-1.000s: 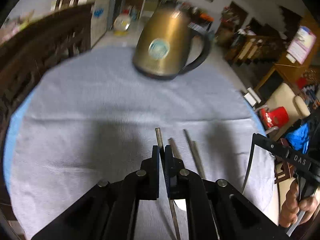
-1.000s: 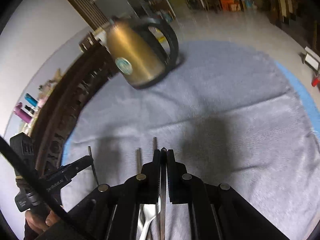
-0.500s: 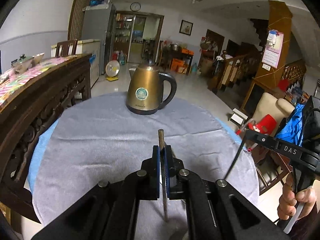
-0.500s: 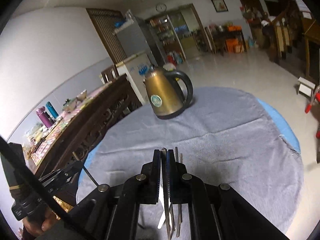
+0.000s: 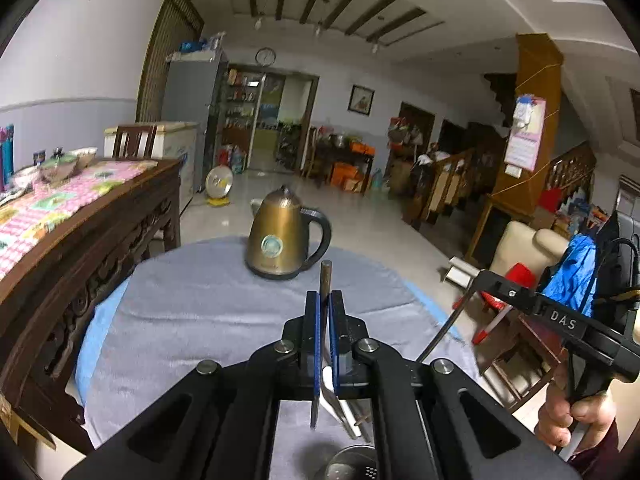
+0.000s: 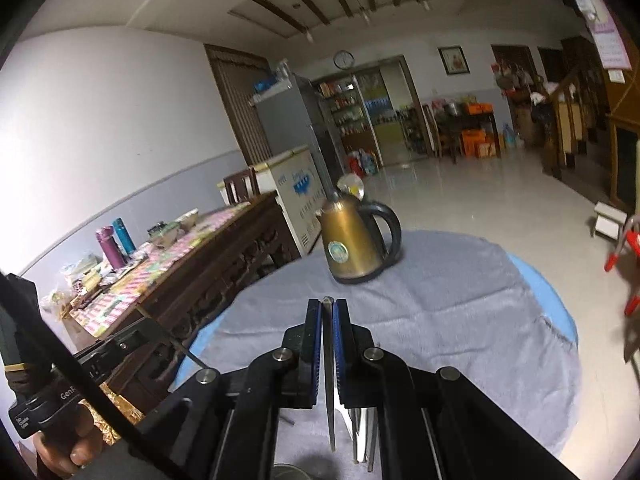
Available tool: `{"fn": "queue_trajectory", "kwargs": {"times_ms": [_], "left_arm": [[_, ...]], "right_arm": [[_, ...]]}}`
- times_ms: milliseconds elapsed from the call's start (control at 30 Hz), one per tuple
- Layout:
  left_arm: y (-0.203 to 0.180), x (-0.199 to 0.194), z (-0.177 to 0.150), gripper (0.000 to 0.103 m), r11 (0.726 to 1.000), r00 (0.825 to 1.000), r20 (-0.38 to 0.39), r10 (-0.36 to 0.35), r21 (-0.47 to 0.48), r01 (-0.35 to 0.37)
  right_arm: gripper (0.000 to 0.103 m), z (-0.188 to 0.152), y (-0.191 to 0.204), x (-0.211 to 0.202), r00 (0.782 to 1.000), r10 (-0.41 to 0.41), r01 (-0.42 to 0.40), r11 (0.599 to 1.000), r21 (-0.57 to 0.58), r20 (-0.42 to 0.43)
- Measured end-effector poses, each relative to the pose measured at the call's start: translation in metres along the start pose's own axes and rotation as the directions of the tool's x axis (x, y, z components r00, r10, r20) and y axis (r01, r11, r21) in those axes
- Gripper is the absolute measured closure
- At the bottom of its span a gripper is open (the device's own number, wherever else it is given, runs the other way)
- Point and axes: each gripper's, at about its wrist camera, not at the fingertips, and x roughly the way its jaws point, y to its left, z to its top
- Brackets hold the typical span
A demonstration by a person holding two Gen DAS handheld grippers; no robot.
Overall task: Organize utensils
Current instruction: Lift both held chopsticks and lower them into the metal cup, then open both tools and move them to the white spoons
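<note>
I am holding one long utensil in each claw, both lifted clear above the grey cloth (image 5: 192, 320) that covers the round table (image 6: 560, 300). My left claw (image 5: 325, 312) is clamped on a slim metal utensil (image 5: 325, 280) whose squared handle end is sticking up past the pads, the rest hanging down behind them. My right claw (image 6: 328, 320) is pinched tight on a thin flat utensil (image 6: 329, 380), seen edge-on, its tip just showing at the top of the jaws and its lower end hanging below. I cannot tell what kind either one is.

Under each claw more cutlery (image 6: 362, 432) is lying on the cloth near my side of the table, and a round metal rim (image 5: 352, 462) is peeking in at the bottom edge, possibly a holder, though too little shows to be sure. The brass kettle (image 5: 280, 240) is standing at the far side, well apart from everything I am handling.

I judge I am in the carrying step: both pieces picked up, neither yet placed. Next I am needing to bring each one over the container, turn it upright, lower it in and only then let go, one claw at a time so they are not colliding.
</note>
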Motion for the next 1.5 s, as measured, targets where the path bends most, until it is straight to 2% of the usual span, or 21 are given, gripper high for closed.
{"fn": "queue_trajectory", "kwargs": {"times_ms": [233,400,633,767,867,933,967,1000,1033,1067,1133,1300,1367,1400,1467,1500], "left_arm": [[-0.017,-0.037,0.009,0.099,0.998,0.996,0.057,-0.064,0.030,0.062],[-0.025,-0.043,0.002,0.099,0.995,0.994,0.059,-0.089,0.037,0.087],[-0.018,-0.016,-0.031,0.099,0.997,0.995,-0.051,-0.082,-0.005,0.082],[-0.011,-0.001,-0.050,0.099,0.997,0.987,-0.143,-0.077,-0.030,0.073],[-0.005,0.004,-0.055,0.097,0.996,0.980,-0.178,-0.083,-0.043,0.077],[-0.002,0.003,-0.056,0.083,0.997,0.981,-0.177,-0.076,-0.042,0.069],[0.000,0.001,-0.057,0.067,0.997,0.983,-0.168,-0.073,-0.044,0.067],[0.004,-0.002,-0.056,0.056,0.997,0.987,-0.149,-0.067,-0.049,0.061],[0.008,-0.004,-0.057,0.054,0.997,0.989,-0.133,-0.060,-0.052,0.053],[0.012,-0.005,-0.056,0.054,0.997,0.991,-0.120,-0.054,-0.057,0.047],[0.024,-0.007,-0.056,0.053,0.996,0.993,-0.110,-0.044,-0.076,0.036],[0.055,0.013,-0.056,0.052,0.990,0.989,-0.146,-0.002,-0.138,-0.018],[0.070,0.033,-0.064,0.052,0.985,0.979,-0.202,0.013,-0.164,-0.047],[0.074,0.040,-0.066,0.052,0.983,0.975,-0.222,0.012,-0.174,-0.052],[0.084,0.063,-0.079,0.052,0.978,0.957,-0.290,0.006,-0.199,-0.067],[0.087,0.074,-0.085,0.052,0.976,0.947,-0.320,0.000,-0.207,-0.070]], "right_arm": [[0.097,0.014,0.028,-0.050,0.995,0.043,-0.039,0.998,-0.050,0.090],[0.097,0.009,0.045,-0.068,0.994,0.063,-0.056,0.995,-0.088,0.086],[0.097,-0.026,0.051,-0.052,0.999,0.053,-0.054,0.992,-0.111,-0.011],[0.097,-0.048,0.043,-0.040,0.996,0.054,-0.061,0.993,-0.096,-0.075],[0.096,-0.058,0.035,-0.034,0.991,0.073,-0.081,0.994,-0.068,-0.115],[0.086,-0.060,0.028,-0.030,0.986,0.094,-0.100,0.994,-0.036,-0.137],[0.071,-0.061,0.026,-0.030,0.986,0.099,-0.103,0.994,-0.024,-0.134],[0.049,-0.061,0.021,-0.031,0.987,0.107,-0.109,0.994,-0.008,-0.123],[0.041,-0.060,0.017,-0.034,0.988,0.115,-0.115,0.993,0.005,-0.107],[0.038,-0.060,0.013,-0.039,0.990,0.123,-0.122,0.992,0.019,-0.069],[0.038,-0.060,0.002,-0.047,0.994,0.105,-0.105,0.994,0.030,-0.007],[0.047,-0.055,-0.036,-0.043,0.999,0.037,-0.040,0.989,0.142,0.027],[0.051,-0.057,-0.056,-0.031,1.000,-0.003,0.003,0.985,0.173,0.002],[0.053,-0.060,-0.068,-0.019,0.999,-0.013,0.019,0.982,0.189,-0.037],[0.059,-0.067,-0.086,0.005,0.992,0.014,0.015,0.975,0.223,-0.128],[0.061,-0.074,-0.096,0.023,0.981,0.051,-0.002,0.968,0.253,-0.187]]}}
